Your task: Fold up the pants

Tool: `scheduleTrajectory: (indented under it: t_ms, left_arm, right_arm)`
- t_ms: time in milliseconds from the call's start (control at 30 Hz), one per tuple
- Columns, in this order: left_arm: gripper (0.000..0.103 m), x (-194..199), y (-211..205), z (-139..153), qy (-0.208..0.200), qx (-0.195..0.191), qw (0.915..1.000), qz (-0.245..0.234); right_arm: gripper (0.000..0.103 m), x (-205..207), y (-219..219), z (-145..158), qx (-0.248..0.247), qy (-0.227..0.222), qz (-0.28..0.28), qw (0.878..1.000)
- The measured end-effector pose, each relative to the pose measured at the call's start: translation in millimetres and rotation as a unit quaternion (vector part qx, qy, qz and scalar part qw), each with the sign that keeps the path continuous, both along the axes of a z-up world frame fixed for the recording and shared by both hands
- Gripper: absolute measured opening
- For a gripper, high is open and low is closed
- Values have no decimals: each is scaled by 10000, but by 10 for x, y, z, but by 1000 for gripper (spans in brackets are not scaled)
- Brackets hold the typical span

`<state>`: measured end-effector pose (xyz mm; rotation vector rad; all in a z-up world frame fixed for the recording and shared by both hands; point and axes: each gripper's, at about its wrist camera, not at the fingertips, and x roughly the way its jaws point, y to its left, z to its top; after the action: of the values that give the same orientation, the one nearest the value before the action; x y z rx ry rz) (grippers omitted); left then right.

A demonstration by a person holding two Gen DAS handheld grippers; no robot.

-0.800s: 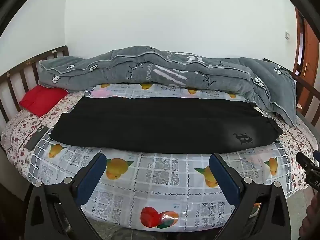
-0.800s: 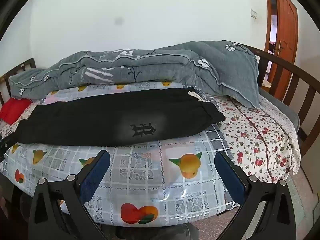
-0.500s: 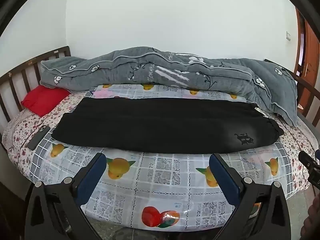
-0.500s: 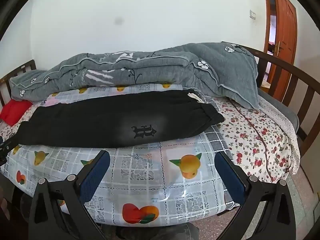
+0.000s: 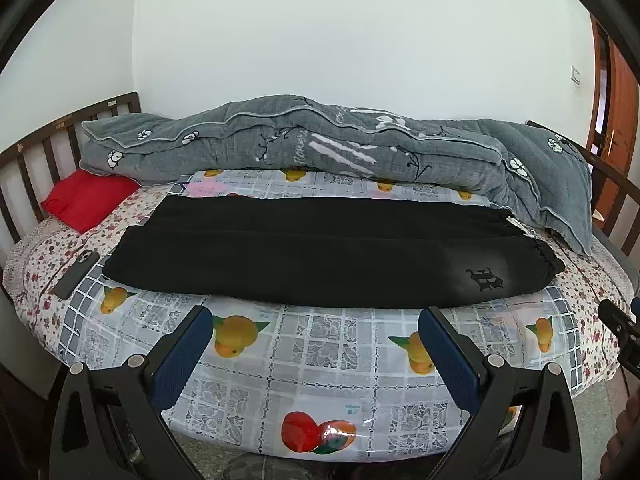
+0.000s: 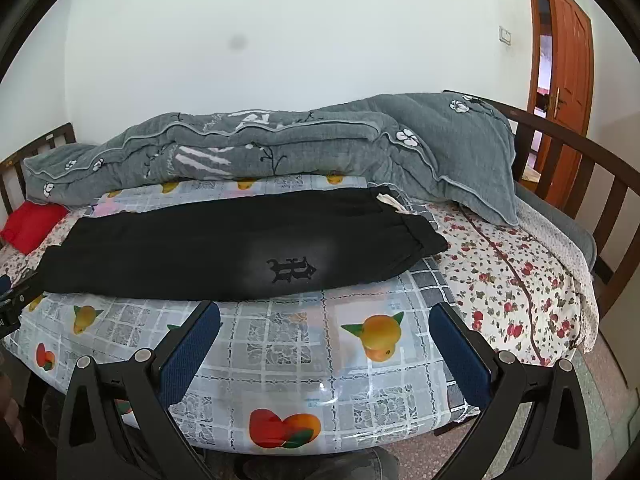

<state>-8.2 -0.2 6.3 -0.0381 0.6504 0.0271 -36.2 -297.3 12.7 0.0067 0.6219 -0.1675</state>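
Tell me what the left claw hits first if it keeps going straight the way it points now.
Probably the fruit-print sheet, just short of the black pants. The open left claw tilts down toward that bare strip, though depth is hard to judge.

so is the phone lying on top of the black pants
No, the phone lies on the floral sheet beside the leg end of the black pants, clear of the fabric.

Open fruit-print cover [image 5: 320,360] in front of the black pants [image 5: 320,256]; grey quilt [image 5: 320,148] walls off behind them, phone [image 5: 76,274] beside their left end.
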Motion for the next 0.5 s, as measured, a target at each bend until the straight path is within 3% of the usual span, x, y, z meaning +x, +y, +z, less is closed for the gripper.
scheduleTrajectory:
  t_ms: [500]
  left_arm:
    - [103,-24,-20,56,-21,-21,10000,-6]
  right_arm:
    - [102,-34,44,28,1,-65,49,10000]
